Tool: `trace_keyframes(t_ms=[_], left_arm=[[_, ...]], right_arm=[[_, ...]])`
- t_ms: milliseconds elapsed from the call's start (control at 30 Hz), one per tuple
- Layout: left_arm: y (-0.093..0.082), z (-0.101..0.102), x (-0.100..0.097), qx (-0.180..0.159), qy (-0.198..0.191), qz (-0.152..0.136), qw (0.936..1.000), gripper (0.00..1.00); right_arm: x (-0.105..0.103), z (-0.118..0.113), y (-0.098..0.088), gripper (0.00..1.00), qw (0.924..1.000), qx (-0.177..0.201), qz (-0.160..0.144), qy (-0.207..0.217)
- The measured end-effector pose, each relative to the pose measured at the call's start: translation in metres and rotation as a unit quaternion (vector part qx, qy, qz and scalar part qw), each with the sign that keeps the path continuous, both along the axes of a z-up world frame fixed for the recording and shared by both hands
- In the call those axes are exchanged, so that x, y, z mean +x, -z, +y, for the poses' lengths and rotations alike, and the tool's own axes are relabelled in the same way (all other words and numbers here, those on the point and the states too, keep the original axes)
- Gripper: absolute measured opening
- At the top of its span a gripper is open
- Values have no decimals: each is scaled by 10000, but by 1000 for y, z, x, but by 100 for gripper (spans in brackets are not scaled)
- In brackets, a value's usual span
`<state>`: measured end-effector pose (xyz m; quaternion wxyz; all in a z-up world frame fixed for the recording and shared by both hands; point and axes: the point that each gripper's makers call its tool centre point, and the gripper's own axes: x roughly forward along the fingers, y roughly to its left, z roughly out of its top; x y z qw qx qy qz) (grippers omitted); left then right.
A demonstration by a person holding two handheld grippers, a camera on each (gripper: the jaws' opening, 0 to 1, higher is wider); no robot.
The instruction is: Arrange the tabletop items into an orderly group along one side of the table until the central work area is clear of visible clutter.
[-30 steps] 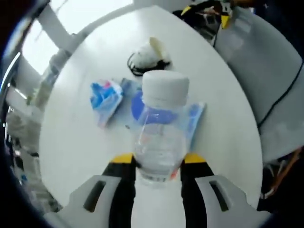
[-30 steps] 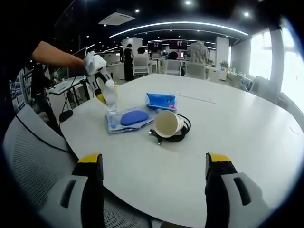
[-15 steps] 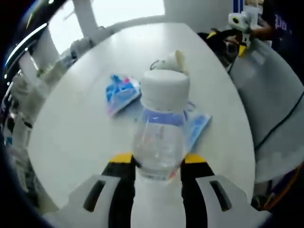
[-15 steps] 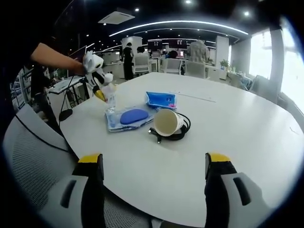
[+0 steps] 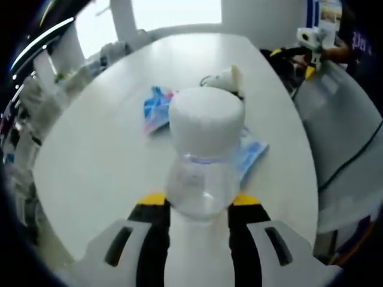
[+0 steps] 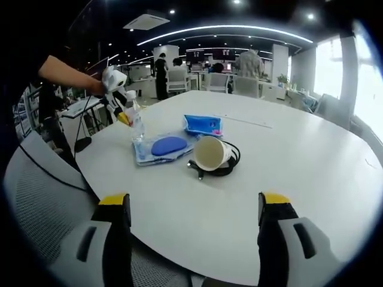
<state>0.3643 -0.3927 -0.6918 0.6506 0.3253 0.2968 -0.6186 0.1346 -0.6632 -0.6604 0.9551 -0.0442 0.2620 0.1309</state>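
My left gripper (image 5: pixel 199 209) is shut on a clear water bottle (image 5: pixel 202 161) with a white cap, held above the white round table (image 5: pixel 108 155). In the right gripper view the same bottle (image 6: pixel 136 122) hangs tilted over the table's left side, with the left gripper (image 6: pixel 116 101) on it. On the table lie a blue oval item on a clear pouch (image 6: pixel 163 148), a blue packet (image 6: pixel 203 126) and a paper cup on its side (image 6: pixel 209 154) resting on a coiled black cable (image 6: pixel 224 167). My right gripper (image 6: pixel 191 209) stands open near the table's front edge, holding nothing.
A grey mesh chair (image 6: pixel 42 197) stands at the table's left edge. Office desks, chairs and people fill the background beyond the table. The right half of the table (image 6: pixel 299 161) is bare.
The left gripper has tipped the bottle so its cap points more toward the camera, and has drifted slightly left and up. The right gripper has not moved.
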Motion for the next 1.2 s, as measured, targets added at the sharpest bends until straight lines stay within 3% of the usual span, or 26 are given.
trace_keyframes(t_ms=[367, 700, 900, 1200], left_arm=[[0, 11, 3, 73, -86, 40, 9999, 35], [0, 13, 4, 83, -89, 44, 9999, 36], [0, 14, 5, 89, -42, -16, 10000, 36], [-2, 16, 6, 11, -205, -126, 9997, 38]], right_arm=[[1, 0, -3, 89, 9999, 65, -82, 11], [4, 2, -9, 100, 9996, 167, -229, 15], [6, 5, -14, 99, 9988, 331, -361, 39], [5, 5, -11, 98, 9991, 311, -288, 32]])
